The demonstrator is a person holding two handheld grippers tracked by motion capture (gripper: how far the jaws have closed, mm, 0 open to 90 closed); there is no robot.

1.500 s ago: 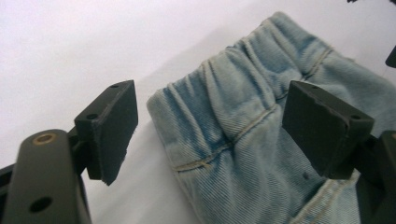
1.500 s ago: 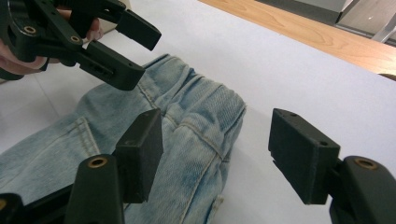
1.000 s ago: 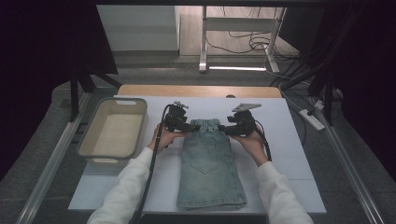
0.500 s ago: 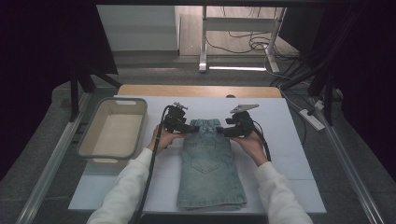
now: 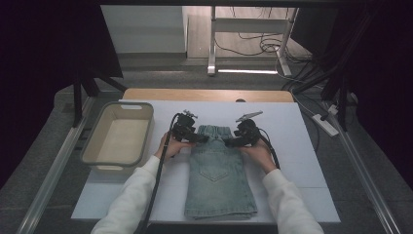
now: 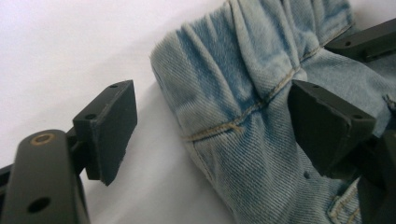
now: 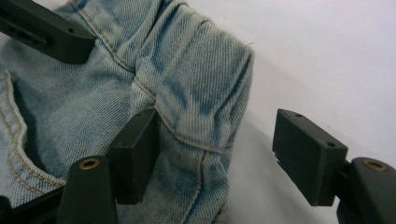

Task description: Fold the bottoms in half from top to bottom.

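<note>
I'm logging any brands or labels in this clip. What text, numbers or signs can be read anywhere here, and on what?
No readable text, number or sign on anything.
Denim shorts: stitching and a back pocket, no label or brand tab that shows.
Beige tub: plain, unmarked.
Left gripper and right gripper: black, no markings legible.
Power strip at the table's far right: too small to read, if marked at all.

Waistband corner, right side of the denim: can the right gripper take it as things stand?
Probably yes. The right gripper stands open astride the waistband corner of the denim garment: one jaw over the cloth, the other on bare white table, nothing between.
</note>
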